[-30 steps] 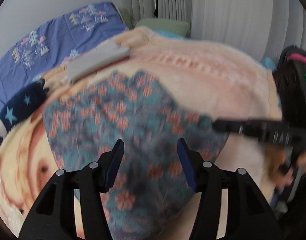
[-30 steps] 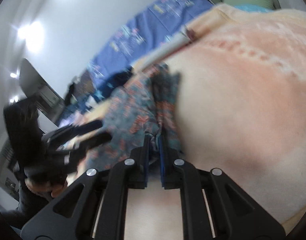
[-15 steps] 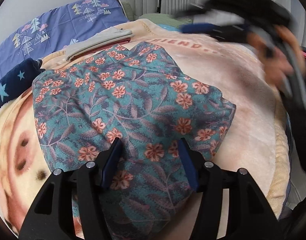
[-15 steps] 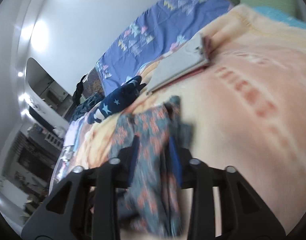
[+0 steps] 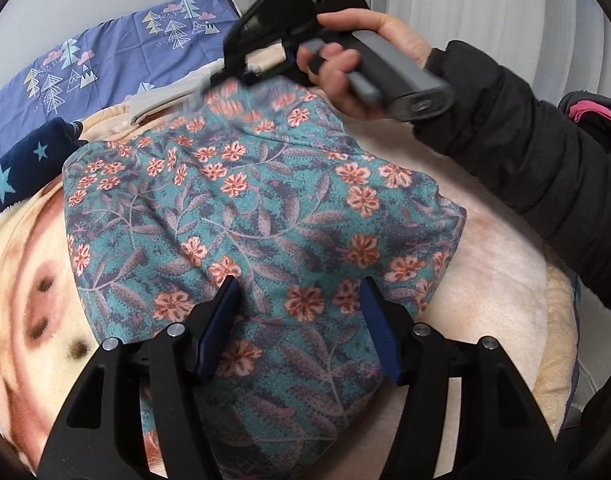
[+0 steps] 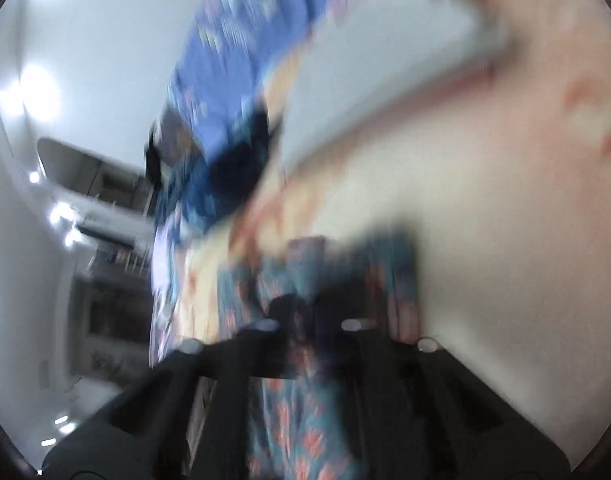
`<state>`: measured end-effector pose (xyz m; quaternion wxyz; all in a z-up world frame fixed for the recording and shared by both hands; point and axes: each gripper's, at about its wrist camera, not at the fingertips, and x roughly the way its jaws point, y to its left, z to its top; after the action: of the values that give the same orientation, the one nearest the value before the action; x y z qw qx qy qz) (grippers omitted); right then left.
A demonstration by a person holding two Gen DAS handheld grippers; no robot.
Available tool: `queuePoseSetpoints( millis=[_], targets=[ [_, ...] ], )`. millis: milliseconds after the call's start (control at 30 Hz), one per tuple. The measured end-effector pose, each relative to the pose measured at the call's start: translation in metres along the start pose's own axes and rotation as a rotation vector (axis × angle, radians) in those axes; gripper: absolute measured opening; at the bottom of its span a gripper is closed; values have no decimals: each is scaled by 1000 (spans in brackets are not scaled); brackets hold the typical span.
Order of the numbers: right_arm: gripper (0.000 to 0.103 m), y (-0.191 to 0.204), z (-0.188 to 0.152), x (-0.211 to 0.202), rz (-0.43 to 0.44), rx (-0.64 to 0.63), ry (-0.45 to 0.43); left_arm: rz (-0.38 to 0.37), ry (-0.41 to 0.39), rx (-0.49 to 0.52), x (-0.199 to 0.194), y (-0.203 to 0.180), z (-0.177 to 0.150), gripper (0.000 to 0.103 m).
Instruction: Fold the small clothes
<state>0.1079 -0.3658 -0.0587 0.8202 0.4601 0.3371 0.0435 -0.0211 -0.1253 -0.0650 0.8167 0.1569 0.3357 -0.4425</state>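
A teal floral garment (image 5: 265,216) lies folded on a peach blanket (image 5: 501,296). My left gripper (image 5: 299,320) is open and hovers over the garment's near part, holding nothing. My right gripper (image 5: 233,76), held by a hand in a black sleeve, is at the garment's far edge, its tips blurred. In the right wrist view, floral cloth (image 6: 305,420) shows between and below the fingers, but motion blur hides whether the jaws are shut.
A navy garment with stars (image 5: 29,164) lies at the left. A grey folded item (image 6: 385,80) sits behind the floral garment. A blue patterned sheet (image 5: 105,56) covers the far bed. Curtains (image 5: 465,8) hang behind.
My right gripper carried the garment's right side up and over to the far edge, then opened partway. The left gripper stayed open over the near part.
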Motion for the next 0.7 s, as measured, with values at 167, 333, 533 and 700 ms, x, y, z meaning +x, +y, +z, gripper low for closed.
queuePoseSetpoints(
  millis=[167, 333, 533, 700],
  targets=[
    [4, 40, -17, -9, -226, -291, -104, -20, -9, -14, -2, 4, 0, 62],
    [34, 16, -22, 1, -446, -277, -133, -33, -18, -21, -3, 7, 0, 62],
    [21, 47, -52, -61, -235, -344, -175, -133, -63, -95, -25, 22, 5, 61],
    [21, 79, -135, -72, -202, -621, -72, -123, -160, -141, -67, 40, 5, 53]
  ],
)
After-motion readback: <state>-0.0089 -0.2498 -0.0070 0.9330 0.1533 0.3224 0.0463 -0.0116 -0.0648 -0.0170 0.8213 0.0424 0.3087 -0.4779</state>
